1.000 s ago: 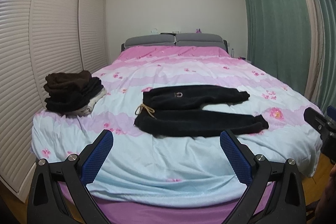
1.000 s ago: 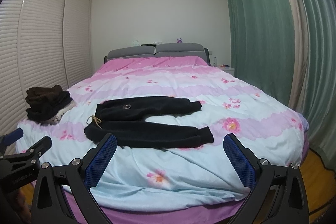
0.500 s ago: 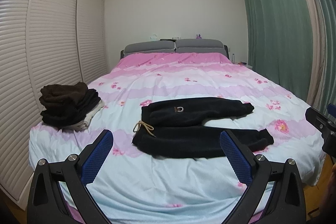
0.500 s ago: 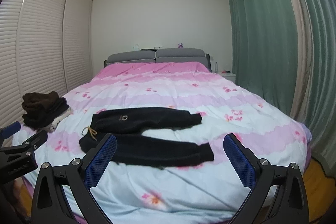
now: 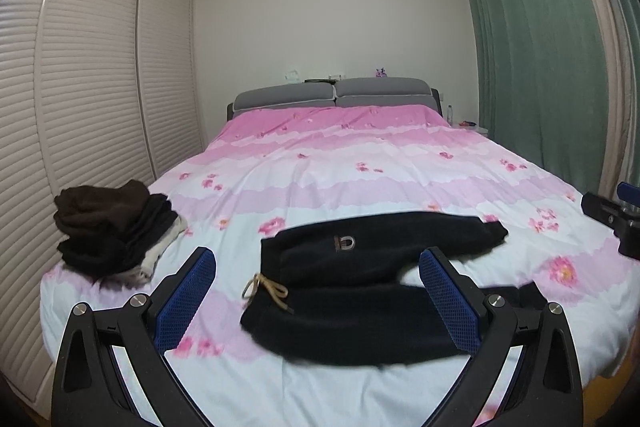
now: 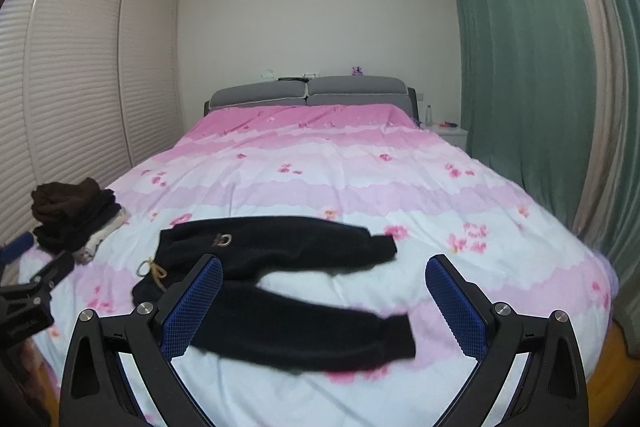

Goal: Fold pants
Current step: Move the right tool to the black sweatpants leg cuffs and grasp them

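Observation:
Black fleece pants lie spread on the bed, waist to the left with a tan drawstring, both legs pointing right and splayed apart. They also show in the right wrist view. My left gripper is open and empty, near the waist end. My right gripper is open and empty, near the leg ends. Neither touches the pants. The right gripper shows at the left view's right edge, the left gripper at the right view's left edge.
A stack of folded dark clothes sits on the bed's left side, also in the right wrist view. Louvered wardrobe doors stand left, green curtains right, a grey headboard at the far end.
Both grippers have moved forward toward the bed, so the pants now sit lower and larger between the fingers. The pants have not moved.

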`<state>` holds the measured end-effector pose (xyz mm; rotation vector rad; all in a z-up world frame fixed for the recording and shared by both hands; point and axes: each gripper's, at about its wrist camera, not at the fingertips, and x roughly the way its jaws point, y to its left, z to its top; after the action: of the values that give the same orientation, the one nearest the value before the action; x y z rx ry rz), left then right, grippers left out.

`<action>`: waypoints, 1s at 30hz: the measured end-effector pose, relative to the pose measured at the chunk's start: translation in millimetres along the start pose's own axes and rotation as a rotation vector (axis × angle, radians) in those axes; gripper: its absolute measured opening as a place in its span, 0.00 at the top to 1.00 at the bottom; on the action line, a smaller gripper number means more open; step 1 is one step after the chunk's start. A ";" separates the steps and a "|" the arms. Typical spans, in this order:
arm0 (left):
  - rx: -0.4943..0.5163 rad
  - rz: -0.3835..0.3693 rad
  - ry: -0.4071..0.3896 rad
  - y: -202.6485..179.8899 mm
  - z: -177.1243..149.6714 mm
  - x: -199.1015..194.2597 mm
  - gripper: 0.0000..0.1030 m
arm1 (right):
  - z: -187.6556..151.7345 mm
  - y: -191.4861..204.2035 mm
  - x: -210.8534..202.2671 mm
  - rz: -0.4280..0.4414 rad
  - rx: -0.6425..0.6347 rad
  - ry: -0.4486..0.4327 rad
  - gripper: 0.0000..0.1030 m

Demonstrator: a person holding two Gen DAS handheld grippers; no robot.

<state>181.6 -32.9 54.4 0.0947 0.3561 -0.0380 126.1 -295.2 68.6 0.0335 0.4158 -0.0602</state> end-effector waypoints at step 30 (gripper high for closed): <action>-0.025 -0.010 0.153 -128.5 2.1 251.8 0.00 | 45.4 -94.5 364.4 0.317 -0.291 0.434 0.06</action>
<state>411.3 -166.1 -42.7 0.0712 0.5094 -0.0367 471.0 -410.3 -39.3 -0.1772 0.8439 0.3256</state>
